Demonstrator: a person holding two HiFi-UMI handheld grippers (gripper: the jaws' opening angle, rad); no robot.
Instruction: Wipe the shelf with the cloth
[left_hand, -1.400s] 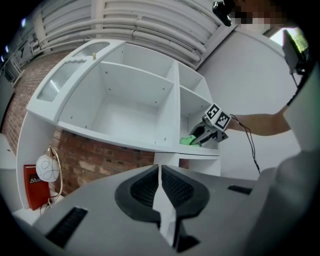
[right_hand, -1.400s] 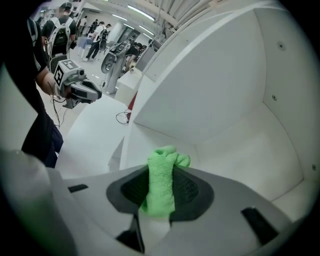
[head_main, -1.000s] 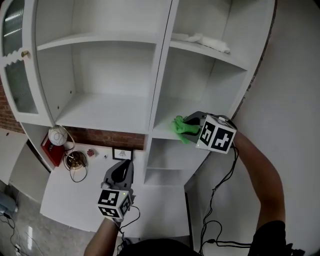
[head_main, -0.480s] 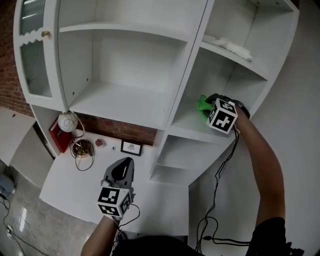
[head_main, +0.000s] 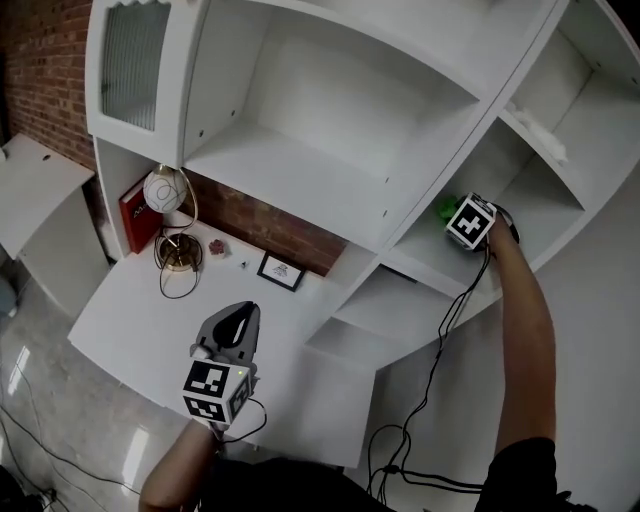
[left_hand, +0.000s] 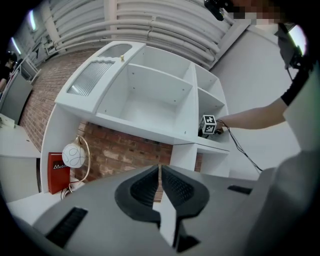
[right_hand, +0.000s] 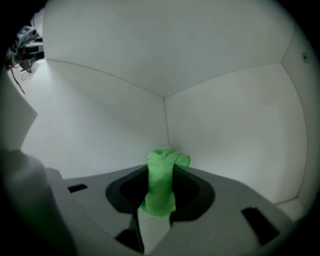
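Cloth (head_main: 444, 210) is spotted in the head view, deep on the right-hand shelf (head_main: 425, 252), carried by the right gripper (head_main: 455, 214). Left gripper view: the left gripper (left_hand: 160, 171) is pressed closed, jaws empty. Right gripper view: the cloth is clamped between the jaws.

White shelf unit (head_main: 300, 170) stands along the bench (head_main: 130, 330) back edge.
Bench, near back edge: red book (head_main: 131, 208) upright, white globe (head_main: 163, 188), round brass object (head_main: 178, 255), small framed picture (head_main: 281, 270).
Narrow right-hand shelf (head_main: 420, 242): green cloth (head_main: 446, 210) at back corner.
Shelf above it: white rag (head_main: 540, 140).
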